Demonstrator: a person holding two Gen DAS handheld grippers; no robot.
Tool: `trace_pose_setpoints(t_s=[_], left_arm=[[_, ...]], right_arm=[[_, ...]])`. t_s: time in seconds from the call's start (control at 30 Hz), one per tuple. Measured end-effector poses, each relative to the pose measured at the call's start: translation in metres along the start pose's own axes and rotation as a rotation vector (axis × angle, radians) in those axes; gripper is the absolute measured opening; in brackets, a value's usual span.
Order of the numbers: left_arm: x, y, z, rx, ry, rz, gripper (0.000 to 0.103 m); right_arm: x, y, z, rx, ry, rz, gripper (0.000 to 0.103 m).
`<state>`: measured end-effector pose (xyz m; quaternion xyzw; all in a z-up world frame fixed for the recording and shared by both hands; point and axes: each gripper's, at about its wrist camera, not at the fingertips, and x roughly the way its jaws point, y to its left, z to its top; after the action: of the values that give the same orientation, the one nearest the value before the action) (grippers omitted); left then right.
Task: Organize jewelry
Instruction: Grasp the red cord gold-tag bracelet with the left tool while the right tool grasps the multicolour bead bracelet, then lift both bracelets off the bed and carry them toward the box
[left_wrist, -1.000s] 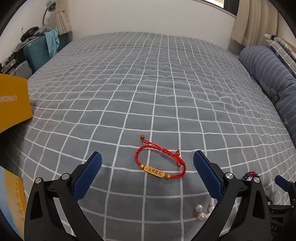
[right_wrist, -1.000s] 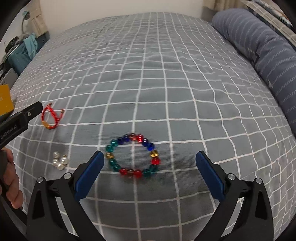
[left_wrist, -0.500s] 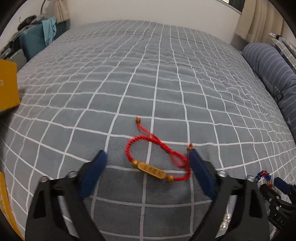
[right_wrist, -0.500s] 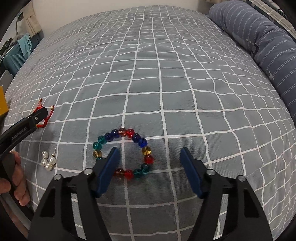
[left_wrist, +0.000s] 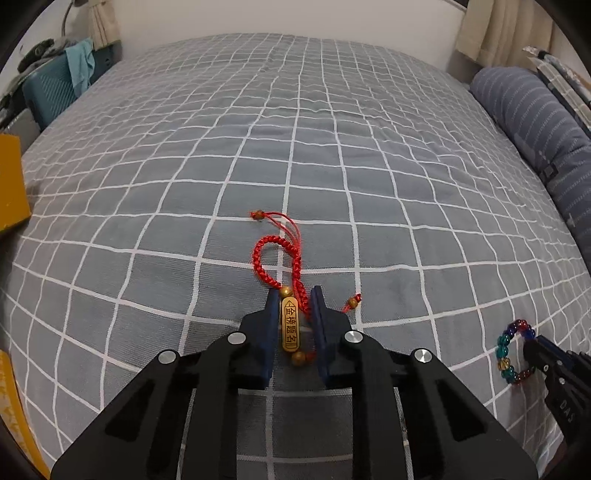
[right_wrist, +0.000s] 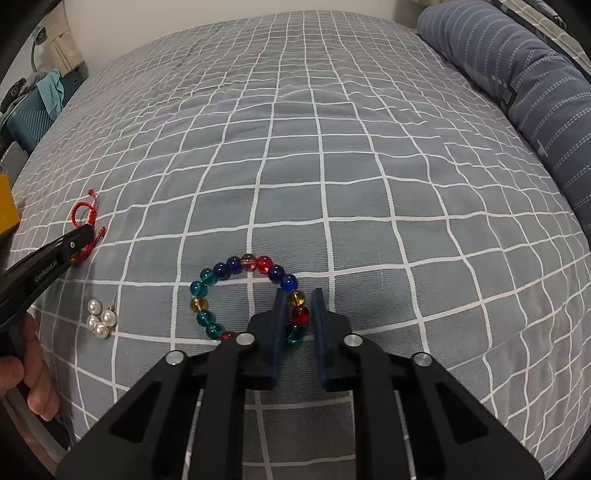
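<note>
A red braided cord bracelet with a gold plate lies on the grey checked bedspread. My left gripper is shut on the gold plate and the cord beside it; the loop is squeezed narrow ahead of the fingers. A bracelet of coloured glass beads lies in the right wrist view. My right gripper is shut on the beads of its right side. The bead bracelet also shows in the left wrist view, and the red bracelet in the right wrist view.
A cluster of pearl earrings lies left of the bead bracelet. A yellow box sits at the bed's left edge. A blue striped bolster lies along the right side. A teal case stands beyond the far left corner.
Both grippers have closed from wide open, the left on the red bracelet's gold plate, the right on the bead bracelet's side. The red loop has been squeezed narrow.
</note>
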<state>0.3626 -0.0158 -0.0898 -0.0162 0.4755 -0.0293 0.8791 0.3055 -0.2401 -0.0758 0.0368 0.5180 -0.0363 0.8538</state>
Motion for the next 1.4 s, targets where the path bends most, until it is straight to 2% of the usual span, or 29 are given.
trace_pose_setpoints(t_s=[0.13, 0.57, 0.77, 0.9, 1.0, 1.1, 1.17, 1.4], left_arm=[[-0.004, 0.002, 0.0, -0.008, -0.001, -0.015, 0.01], [-0.031, -0.004, 0.0, 0.012, -0.038, -0.009, 0.008], [-0.036, -0.005, -0.001, 0.015, -0.04, -0.017, 0.008], [-0.034, -0.005, -0.001, 0.015, -0.034, -0.017, 0.008], [-0.034, -0.006, -0.001, 0.018, -0.033, -0.018, 0.008], [-0.033, -0.008, -0.001, 0.021, -0.033, -0.018, 0.008], [-0.033, -0.009, -0.002, 0.023, -0.033, -0.016, 0.008], [-0.039, -0.009, -0.001, 0.027, -0.041, -0.009, 0.008]], right_arm=[[-0.003, 0.002, 0.0, -0.008, -0.009, -0.004, 0.011], [-0.024, 0.0, 0.003, -0.012, -0.054, 0.017, 0.009], [-0.019, -0.005, 0.004, 0.0, -0.04, 0.014, 0.008], [-0.011, -0.007, 0.002, 0.019, -0.02, 0.027, 0.011], [-0.002, -0.007, 0.001, 0.027, -0.003, 0.042, 0.027], [0.004, -0.008, 0.0, 0.032, 0.008, 0.046, 0.027], [0.001, -0.007, -0.001, 0.024, -0.002, 0.043, 0.012], [-0.004, -0.001, 0.0, 0.006, -0.014, 0.029, 0.009]])
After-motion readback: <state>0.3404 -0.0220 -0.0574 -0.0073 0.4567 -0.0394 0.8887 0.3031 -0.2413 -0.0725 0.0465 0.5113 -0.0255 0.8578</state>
